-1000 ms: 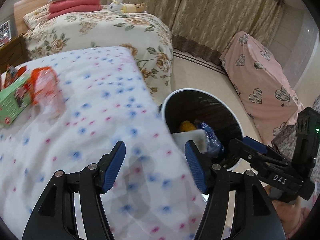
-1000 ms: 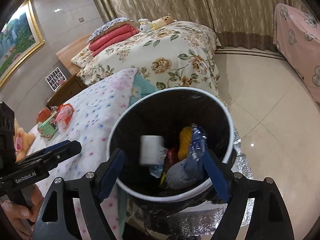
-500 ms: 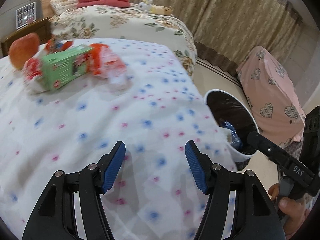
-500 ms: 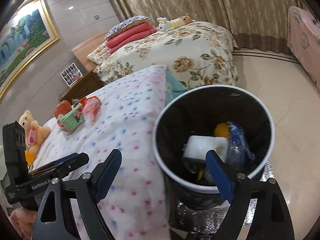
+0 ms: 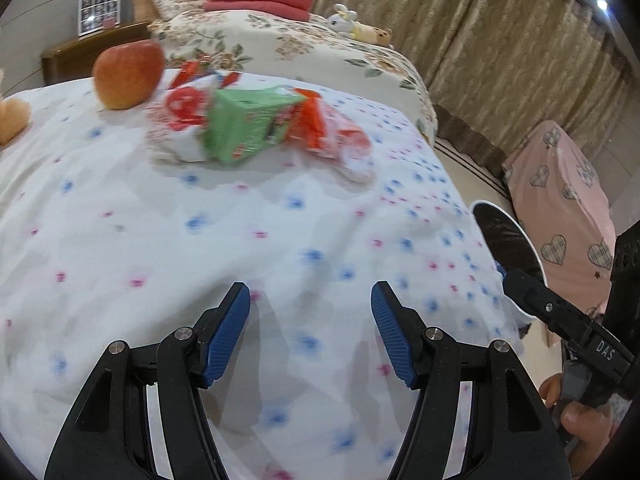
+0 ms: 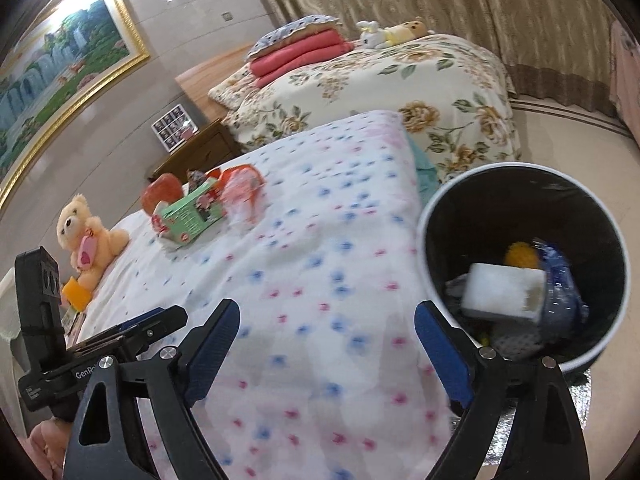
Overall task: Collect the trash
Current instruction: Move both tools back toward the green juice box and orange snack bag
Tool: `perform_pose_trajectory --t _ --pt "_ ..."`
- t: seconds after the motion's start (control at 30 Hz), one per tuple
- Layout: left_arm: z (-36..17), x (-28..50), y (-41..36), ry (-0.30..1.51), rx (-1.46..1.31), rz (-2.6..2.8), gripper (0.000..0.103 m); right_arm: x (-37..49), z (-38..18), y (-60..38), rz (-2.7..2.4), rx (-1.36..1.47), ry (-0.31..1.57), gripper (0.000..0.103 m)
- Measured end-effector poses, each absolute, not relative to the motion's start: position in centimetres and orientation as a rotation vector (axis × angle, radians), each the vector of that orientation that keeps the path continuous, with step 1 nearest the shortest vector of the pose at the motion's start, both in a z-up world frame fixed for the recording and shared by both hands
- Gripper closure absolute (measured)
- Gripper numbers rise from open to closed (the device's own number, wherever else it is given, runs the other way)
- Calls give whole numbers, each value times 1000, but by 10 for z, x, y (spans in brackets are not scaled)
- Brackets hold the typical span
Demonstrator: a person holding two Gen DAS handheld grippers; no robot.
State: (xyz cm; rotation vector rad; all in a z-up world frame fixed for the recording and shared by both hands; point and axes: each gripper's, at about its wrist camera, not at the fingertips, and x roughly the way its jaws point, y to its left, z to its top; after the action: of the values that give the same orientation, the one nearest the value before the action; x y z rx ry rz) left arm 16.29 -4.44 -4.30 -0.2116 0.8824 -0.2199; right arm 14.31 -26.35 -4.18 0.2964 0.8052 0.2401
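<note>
Right, I'm hovering the left gripper [image 5: 311, 330] over the spotted bedspread [image 5: 240, 240], fingers spread wide and carrying nothing. The right gripper [image 6: 326, 346] is likewise gaping and empty, sitting between the bed and the bin [image 6: 480, 184]. I'm judging this as the reach for the next piece of rubbish: the bin is already holding a white block [image 6: 502, 292] and a blue wrapper [image 6: 560, 280].

Scanning left to right across the bed, I'm seeing a teddy bear [image 6: 86, 236], an apple [image 5: 128, 72], then the litter pile: a red-and-white packet [image 5: 182, 120], a green carton [image 5: 248, 122] and a clear orange wrapper [image 5: 340, 144], all touching.

Next I'm needing to travel forward and close on one item. The apple beside the pile is no trash, so I'm steering clear of it.
</note>
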Motion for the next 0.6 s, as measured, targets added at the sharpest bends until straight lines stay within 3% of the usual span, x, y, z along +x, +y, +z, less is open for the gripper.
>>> perform_pose_trajectory --t 0.6 --pt "-42 179 13 865 -252 -125 39 178 -43 -213 321 260 819 13"
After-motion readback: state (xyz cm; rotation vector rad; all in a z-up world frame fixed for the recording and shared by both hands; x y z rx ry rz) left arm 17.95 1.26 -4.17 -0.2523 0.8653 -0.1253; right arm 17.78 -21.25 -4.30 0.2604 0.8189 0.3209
